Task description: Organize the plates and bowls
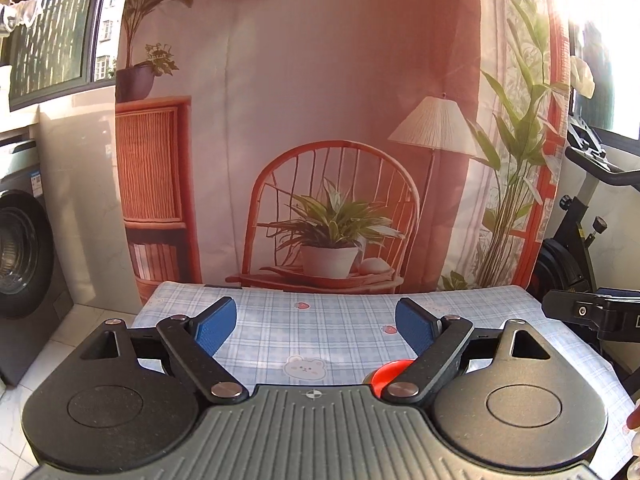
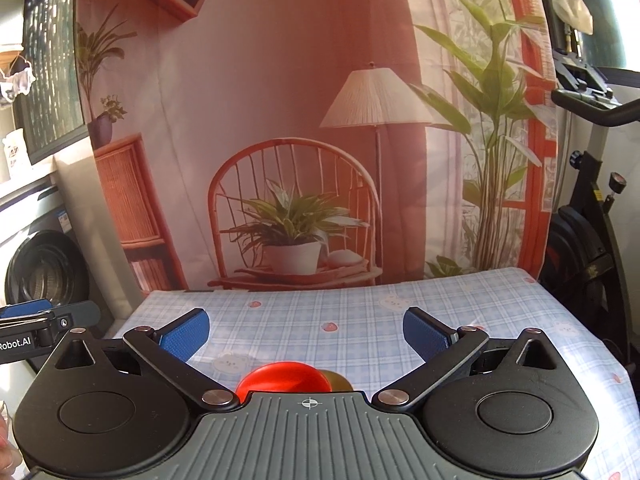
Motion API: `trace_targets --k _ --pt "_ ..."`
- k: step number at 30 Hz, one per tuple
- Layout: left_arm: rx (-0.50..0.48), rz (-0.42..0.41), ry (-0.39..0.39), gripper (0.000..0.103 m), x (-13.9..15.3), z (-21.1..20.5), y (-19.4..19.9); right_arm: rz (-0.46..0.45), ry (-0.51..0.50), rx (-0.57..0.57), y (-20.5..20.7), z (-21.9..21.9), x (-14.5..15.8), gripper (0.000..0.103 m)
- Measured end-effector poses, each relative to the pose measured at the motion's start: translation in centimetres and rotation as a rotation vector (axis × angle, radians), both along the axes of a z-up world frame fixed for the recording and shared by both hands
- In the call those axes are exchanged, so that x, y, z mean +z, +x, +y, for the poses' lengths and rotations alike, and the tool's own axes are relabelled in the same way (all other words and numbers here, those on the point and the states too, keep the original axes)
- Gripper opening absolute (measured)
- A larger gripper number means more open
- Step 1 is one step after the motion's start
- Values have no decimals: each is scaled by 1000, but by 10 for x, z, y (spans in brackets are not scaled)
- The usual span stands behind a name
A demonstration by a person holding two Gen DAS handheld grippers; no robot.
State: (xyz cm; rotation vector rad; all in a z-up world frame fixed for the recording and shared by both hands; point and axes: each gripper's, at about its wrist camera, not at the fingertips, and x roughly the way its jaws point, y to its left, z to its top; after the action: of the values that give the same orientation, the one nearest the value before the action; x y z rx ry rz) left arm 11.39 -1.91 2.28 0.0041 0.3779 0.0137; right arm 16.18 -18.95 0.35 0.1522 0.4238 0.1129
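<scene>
Behind your table hangs a printed backdrop [image 1: 320, 120] of a red rattan chair, a potted plant, a floor lamp and tall green leaves, and the table itself wears a pale blue checked cloth [image 1: 340, 320] dotted with bears and strawberries.

Your left gripper [image 1: 316, 326] stands with its blue pads [image 1: 216, 326] spread wide and nothing between them; only the cloth shows in the gap. Just below its right finger link, half hidden by the gripper body, you can see part of a red dish [image 1: 386, 374] lying on the cloth. Whether it is a plate or a bowl cannot be told from that sliver.

Your right gripper [image 2: 306, 332] is likewise spread wide, blue pads [image 2: 186, 336] well apart and holding nothing. The red dish [image 2: 284, 378] sits on the cloth right in front of its body, low in the view, its near side cut off by the gripper. Touching or overlapping it on the right is the edge of a golden-brown dish [image 2: 338, 380], mostly hidden; you cannot tell which one lies on top. Neither gripper touches either dish.

Each tool shows at the edge of the other's view: the right one's black tip at the right of the left camera, the left one's blue pad and lettered body at the left of the right camera.

Further out, a washing machine [image 1: 24, 256] stands on the left beneath a window, and an exercise bike [image 2: 592, 240] on the right, beside the backdrop.
</scene>
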Motion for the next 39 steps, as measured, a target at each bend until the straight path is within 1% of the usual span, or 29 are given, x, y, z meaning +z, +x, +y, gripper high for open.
trace_targets --k 2,4,8,13,16,21,25,39 --pt "14 -27 29 88 6 -2 -9 -13 3 3 -6 0 6 103" --pt "24 -43 36 88 14 0 -17 -27 7 2 -14 0 12 103" --pt "37 -22 37 88 28 3 -27 -61 9 -3 -31 1 24 103" --pt "51 -82 61 88 41 3 -47 -86 3 -16 -49 1 35 103" --pt "40 -98 56 88 46 1 -54 -99 8 -21 -57 0 39 103" --pt "32 -112 64 88 50 -4 -60 -119 12 -26 -68 -4 45 103" --pt "16 -115 52 88 51 -4 -64 -130 7 -39 -73 -7 48 103" --pt "22 -122 59 88 51 -3 -65 -135 9 -48 -74 -10 49 103"
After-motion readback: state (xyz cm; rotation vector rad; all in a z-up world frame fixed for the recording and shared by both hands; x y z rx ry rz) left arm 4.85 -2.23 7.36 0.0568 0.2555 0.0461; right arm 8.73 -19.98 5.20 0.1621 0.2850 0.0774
